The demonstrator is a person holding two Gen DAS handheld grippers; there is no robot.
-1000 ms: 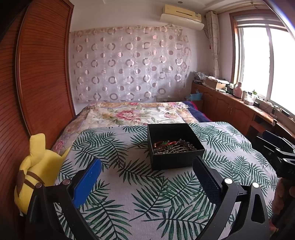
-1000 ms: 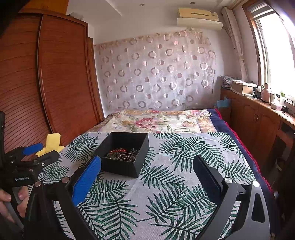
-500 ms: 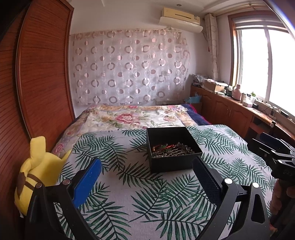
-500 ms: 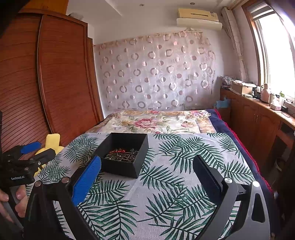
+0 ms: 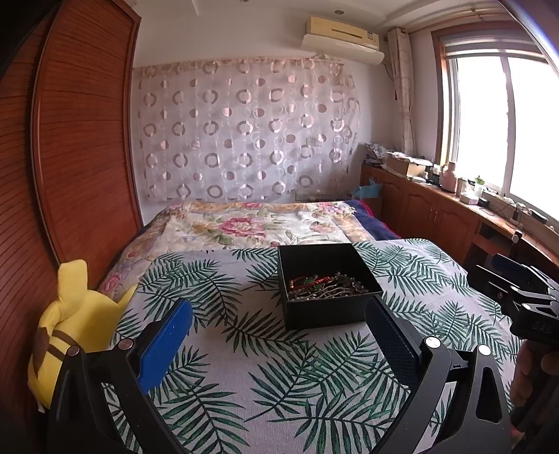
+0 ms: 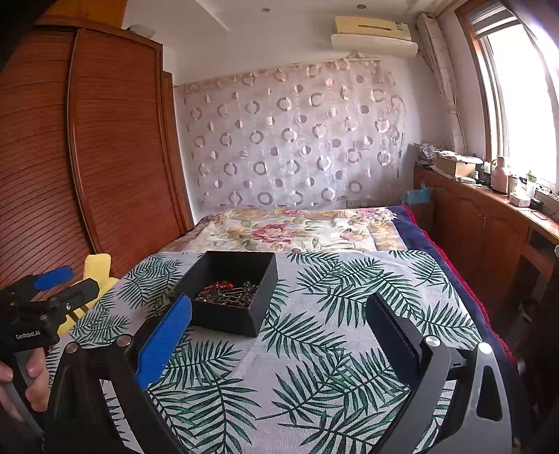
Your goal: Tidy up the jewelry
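- The left gripper (image 5: 277,326) hovers above the palm-leaf bedspread (image 5: 265,349) with its jaws spread wide and nothing between them; one blue pad (image 5: 164,344) shows on its left finger.
- The right gripper (image 6: 277,326) is likewise wide apart and empty, held over the same bedspread (image 6: 314,349).
- A black open box (image 5: 328,310) sits on the bedspread ahead of both grippers, apart from them; in the right wrist view the box (image 6: 230,314) lies ahead and to the left.
- A tangle of jewelry (image 5: 323,288) fills the near part of the box: dark beads, metal pieces, some red and green. From the right wrist view the jewelry (image 6: 227,295) shows a red piece on top.
- A yellow plush toy (image 5: 66,324) leans at the bed's left edge, beside the wooden wardrobe (image 5: 70,157).
- Beyond the leaf cover lies a floral quilt (image 5: 251,227), with a circle-patterned curtain (image 5: 244,129) on the far wall.
- An air conditioner (image 5: 340,33) hangs above the curtain.
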